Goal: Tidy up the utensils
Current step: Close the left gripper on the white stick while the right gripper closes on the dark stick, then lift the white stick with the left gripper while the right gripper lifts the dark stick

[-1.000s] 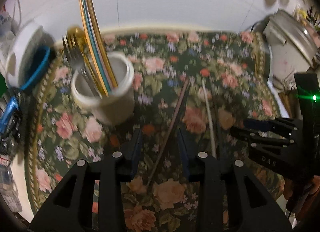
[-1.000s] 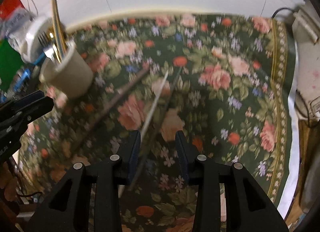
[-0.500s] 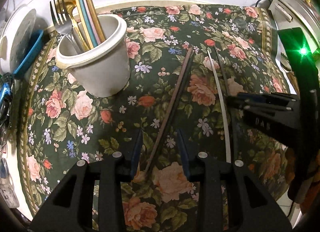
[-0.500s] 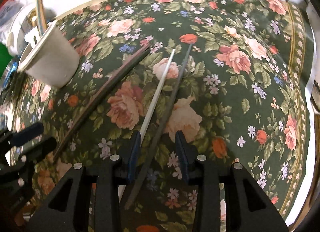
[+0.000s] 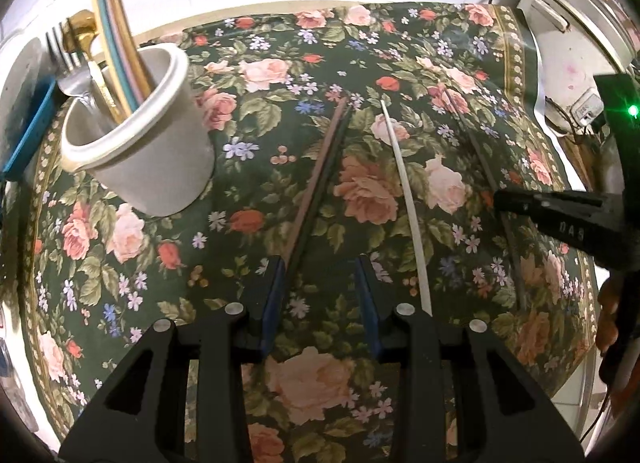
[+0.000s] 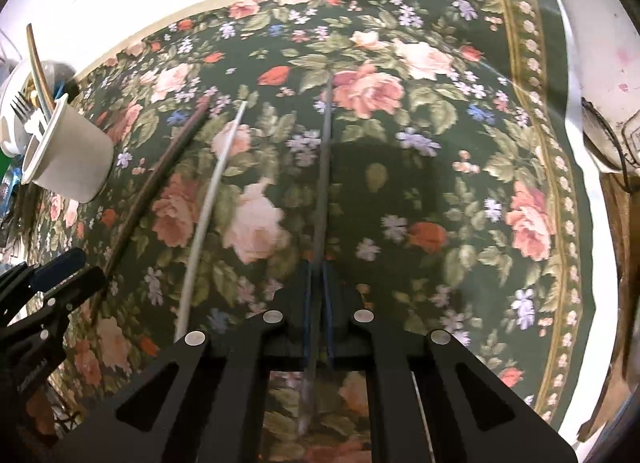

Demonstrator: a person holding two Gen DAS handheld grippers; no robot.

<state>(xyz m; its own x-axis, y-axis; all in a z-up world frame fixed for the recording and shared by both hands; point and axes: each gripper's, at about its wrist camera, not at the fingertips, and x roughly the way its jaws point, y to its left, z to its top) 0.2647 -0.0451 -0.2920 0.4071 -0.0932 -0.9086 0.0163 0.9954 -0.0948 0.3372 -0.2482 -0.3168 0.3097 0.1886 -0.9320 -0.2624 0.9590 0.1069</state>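
The right claw [image 6: 316, 283] is closed on the grey chopstick [image 6: 325, 167], whose long axis runs straight ahead. The cup [image 6: 68, 159] stands far to its left. The left claw [image 5: 320, 283] is wide open, the brown chopstick [image 5: 316, 179] against its left finger.

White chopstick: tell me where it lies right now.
The white chopstick lies flat on the floral cloth, between the brown chopstick on its left and the grey chopstick on its right.

A matt floral cloth [image 5: 360, 43] carries a smooth, glazed-looking cup [image 5: 152, 167] holding shiny metal cutlery [image 5: 76, 63].
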